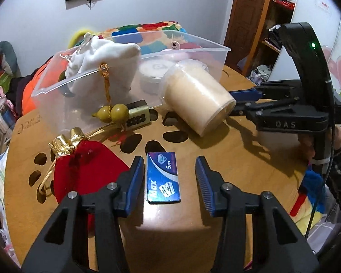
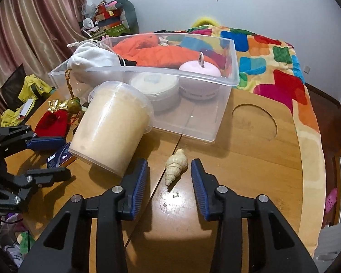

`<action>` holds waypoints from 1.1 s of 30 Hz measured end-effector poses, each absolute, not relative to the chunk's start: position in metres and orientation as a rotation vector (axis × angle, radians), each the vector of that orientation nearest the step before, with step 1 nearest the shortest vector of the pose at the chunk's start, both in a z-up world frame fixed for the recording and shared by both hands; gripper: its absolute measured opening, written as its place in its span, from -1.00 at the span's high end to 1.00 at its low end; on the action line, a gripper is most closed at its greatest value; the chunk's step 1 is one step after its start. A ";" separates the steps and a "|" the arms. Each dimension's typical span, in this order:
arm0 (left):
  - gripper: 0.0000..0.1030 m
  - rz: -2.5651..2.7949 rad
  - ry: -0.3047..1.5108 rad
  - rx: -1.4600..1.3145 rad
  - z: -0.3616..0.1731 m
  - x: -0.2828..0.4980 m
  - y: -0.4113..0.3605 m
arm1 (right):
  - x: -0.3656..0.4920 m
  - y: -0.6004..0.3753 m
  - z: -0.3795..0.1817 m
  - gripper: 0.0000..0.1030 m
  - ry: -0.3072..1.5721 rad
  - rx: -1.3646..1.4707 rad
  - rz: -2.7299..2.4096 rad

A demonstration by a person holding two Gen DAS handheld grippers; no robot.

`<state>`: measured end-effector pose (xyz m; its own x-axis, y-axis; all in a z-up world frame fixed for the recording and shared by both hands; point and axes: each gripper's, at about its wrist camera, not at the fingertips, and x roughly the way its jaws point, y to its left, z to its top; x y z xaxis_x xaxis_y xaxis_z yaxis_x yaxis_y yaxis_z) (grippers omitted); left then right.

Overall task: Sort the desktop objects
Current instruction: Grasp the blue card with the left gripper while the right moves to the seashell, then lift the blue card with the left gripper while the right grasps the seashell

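A blue "Max" blade box (image 1: pixel 163 177) lies flat on the wooden table between the fingers of my open left gripper (image 1: pixel 170 173), untouched. A cream spiral shell (image 2: pixel 175 166) lies between the fingers of my open right gripper (image 2: pixel 169 173), also untouched. A clear plastic bin (image 2: pixel 225 104) at the back holds a white pouch (image 2: pixel 91 61), a white round jar (image 2: pixel 154 86) and a pink round case (image 2: pixel 200 77). A large cream tub (image 1: pixel 196 100) lies on its side against the bin. The right gripper also shows in the left wrist view (image 1: pixel 243 102).
A red velvet pouch with gold trim (image 1: pixel 84 166), an olive gourd charm (image 1: pixel 111 113) and a small combination lock (image 1: pixel 138 116) lie left of the tub. The table (image 2: pixel 250 159) has cut-out holes. A colourful blanket (image 2: pixel 272 63) lies behind the table.
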<state>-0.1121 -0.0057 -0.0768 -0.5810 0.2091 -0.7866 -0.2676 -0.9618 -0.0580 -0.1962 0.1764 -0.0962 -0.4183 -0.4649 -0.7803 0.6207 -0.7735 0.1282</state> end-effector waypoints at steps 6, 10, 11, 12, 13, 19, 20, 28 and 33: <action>0.34 2.626 0.149 -1.253 -0.079 -0.113 0.002 | -0.196 0.172 -0.095 0.70 0.221 1.131 -2.179; 0.49 2.635 0.147 -1.246 -0.078 -0.112 0.001 | -0.191 0.170 -0.093 0.70 0.253 1.128 -2.191; 0.49 2.636 0.151 -1.244 -0.078 -0.112 0.001 | -0.189 0.170 -0.092 0.70 0.259 1.124 -2.194; 0.49 2.638 0.156 -1.243 -0.078 -0.111 0.002 | -0.188 0.171 -0.091 0.70 0.255 1.121 -2.200; 0.49 2.644 0.161 -1.245 -0.078 -0.111 0.002 | -0.187 0.173 -0.089 0.70 0.246 1.119 -2.198; 0.49 2.711 0.133 -1.199 -0.066 -0.109 -0.002 | -0.179 0.182 -0.073 0.70 0.195 1.072 -2.211; 0.49 2.720 0.134 -1.187 -0.063 -0.109 -0.002 | -0.178 0.183 -0.070 0.70 0.193 1.064 -2.216; 0.49 2.753 0.137 -1.126 -0.045 -0.114 -0.005 | -0.167 0.183 -0.049 0.70 0.204 1.013 -2.238; 0.49 2.776 0.136 -1.075 -0.032 -0.114 -0.006 | -0.160 0.179 -0.038 0.70 0.221 0.982 -2.243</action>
